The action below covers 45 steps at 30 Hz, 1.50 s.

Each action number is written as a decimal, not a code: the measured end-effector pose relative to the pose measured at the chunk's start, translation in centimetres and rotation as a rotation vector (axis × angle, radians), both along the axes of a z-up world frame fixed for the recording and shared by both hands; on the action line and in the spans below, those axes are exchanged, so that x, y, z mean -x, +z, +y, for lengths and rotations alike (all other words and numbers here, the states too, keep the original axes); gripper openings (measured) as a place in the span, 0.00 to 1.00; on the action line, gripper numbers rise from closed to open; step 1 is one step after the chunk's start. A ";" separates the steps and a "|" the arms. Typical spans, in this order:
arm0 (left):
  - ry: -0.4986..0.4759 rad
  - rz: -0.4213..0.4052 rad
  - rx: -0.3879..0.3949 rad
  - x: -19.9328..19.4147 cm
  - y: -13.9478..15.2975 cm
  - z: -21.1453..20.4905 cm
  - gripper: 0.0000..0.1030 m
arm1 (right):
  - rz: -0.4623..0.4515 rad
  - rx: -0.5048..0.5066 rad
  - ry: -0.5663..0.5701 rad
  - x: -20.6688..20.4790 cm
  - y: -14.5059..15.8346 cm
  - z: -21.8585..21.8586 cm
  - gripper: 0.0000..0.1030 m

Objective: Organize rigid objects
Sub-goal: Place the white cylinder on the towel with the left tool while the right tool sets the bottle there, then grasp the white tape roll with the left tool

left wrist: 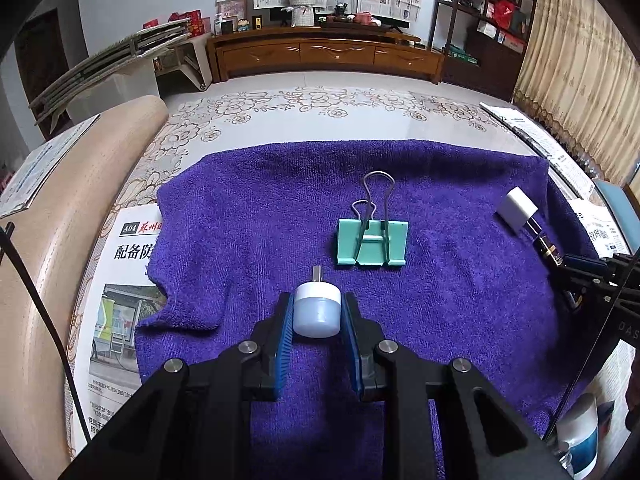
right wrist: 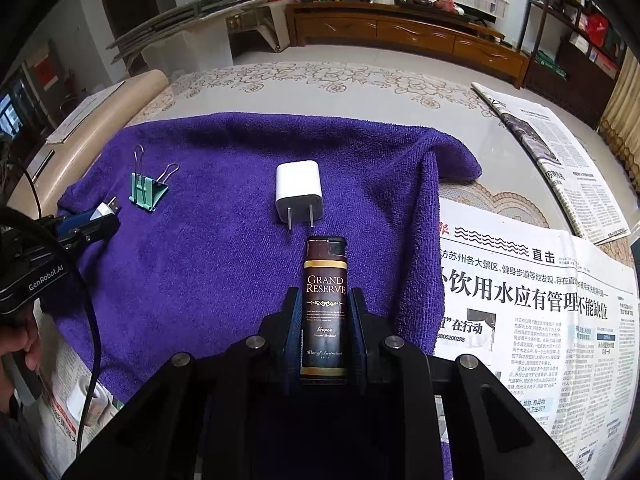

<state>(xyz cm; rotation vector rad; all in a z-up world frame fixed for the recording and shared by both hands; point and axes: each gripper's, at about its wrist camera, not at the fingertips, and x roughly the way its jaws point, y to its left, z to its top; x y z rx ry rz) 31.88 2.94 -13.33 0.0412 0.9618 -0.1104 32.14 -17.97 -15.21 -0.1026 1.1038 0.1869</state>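
Currently each gripper holds one small hard object above a purple towel (left wrist: 248, 216), which serves as the landmark for everything described.

At the near edge of the towel, the left gripper (left wrist: 317, 312) is closed on a small USB lamp (left wrist: 317, 309), a pale plastic dome with a white collar and a metal plug pointing away from the camera. It looks light, stiff and smooth, so it could slip or twist; the blue pads press on its rounded sides, and the collar would likely give a surer hold.

Toward the right side of the towel, the right gripper (right wrist: 325, 312) is closed on a lighter (right wrist: 325, 304), a slim dark body with a printed wine-style label. It looks light and rigid with glossy flat sides, gripped across its lower half, which seems a sound place to hold it.

On the towel's middle lies a green binder clip (left wrist: 372, 240), wire handles folded toward the far edge; it is stiff and springy, best taken by its flat body. Farther right on the towel rests a white charger plug (right wrist: 298, 190), prongs pointing toward the lighter, boxy and easy to pinch across its flat faces.

Around the towel, newspapers (right wrist: 528, 300) cover a patterned table (left wrist: 320, 104).
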 end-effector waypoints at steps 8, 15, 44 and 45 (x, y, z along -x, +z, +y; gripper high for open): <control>-0.004 -0.011 -0.035 0.3 -0.1 -0.2 0.29 | -0.015 0.028 0.043 0.3 -0.1 0.3 0.25; 0.016 0.009 0.025 1.0 0.4 1.2 0.64 | -0.016 -0.001 0.062 1.4 1.0 0.5 0.60; -0.189 0.010 0.052 14.6 0.4 -4.5 1.00 | -0.085 -0.130 -0.202 15.9 5.3 -7.3 1.00; -0.185 0.015 0.048 14.5 0.2 -4.4 0.99 | -0.090 -0.130 -0.199 16.0 5.3 -7.4 1.00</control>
